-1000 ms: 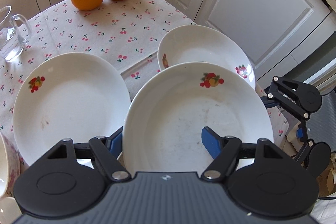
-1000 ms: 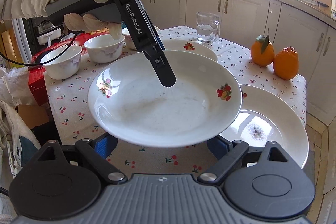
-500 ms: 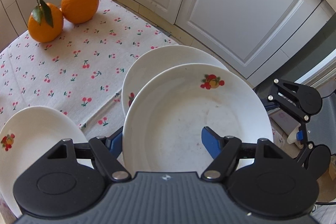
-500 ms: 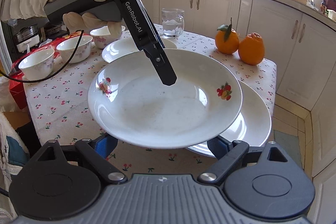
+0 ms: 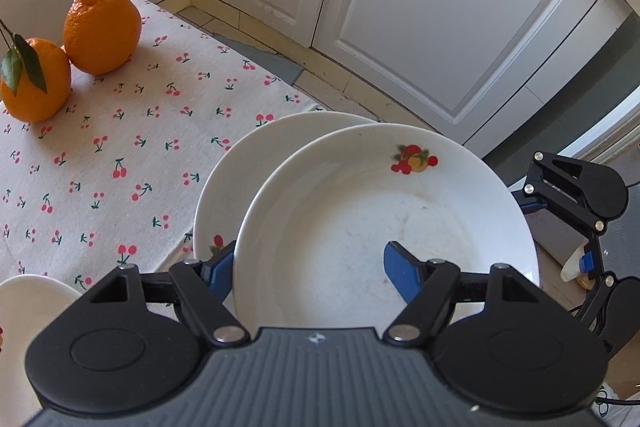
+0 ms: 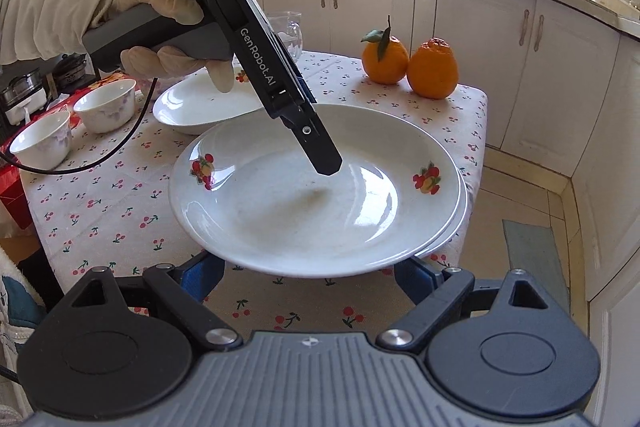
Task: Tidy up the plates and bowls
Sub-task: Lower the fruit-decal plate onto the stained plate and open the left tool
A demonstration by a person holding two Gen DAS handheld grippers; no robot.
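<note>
My left gripper (image 5: 312, 263) is shut on the rim of a white fruit-print plate (image 5: 384, 215), one finger above it and one below. It holds that plate just over a second white plate (image 5: 236, 187) lying at the table's corner. In the right wrist view the held plate (image 6: 316, 195) nearly covers the lower plate (image 6: 460, 223), and the left gripper (image 6: 324, 163) reaches into it. My right gripper (image 6: 308, 275) is open, its blue fingers (image 6: 200, 273) spread wide just below the held plate's near rim. A third white plate (image 6: 200, 105) lies further back.
Two oranges (image 6: 408, 61) sit at the far corner of the cherry-print tablecloth (image 5: 120, 147). Two small white bowls (image 6: 72, 123) stand at the left and a glass mug (image 6: 286, 31) behind the left gripper. White cabinets (image 5: 420, 7) and tiled floor lie beyond the table edge.
The left gripper has carried the held plate to the right, from beside the third plate to nearly straight over the plate at the table's corner. The right gripper stayed open beneath it.
</note>
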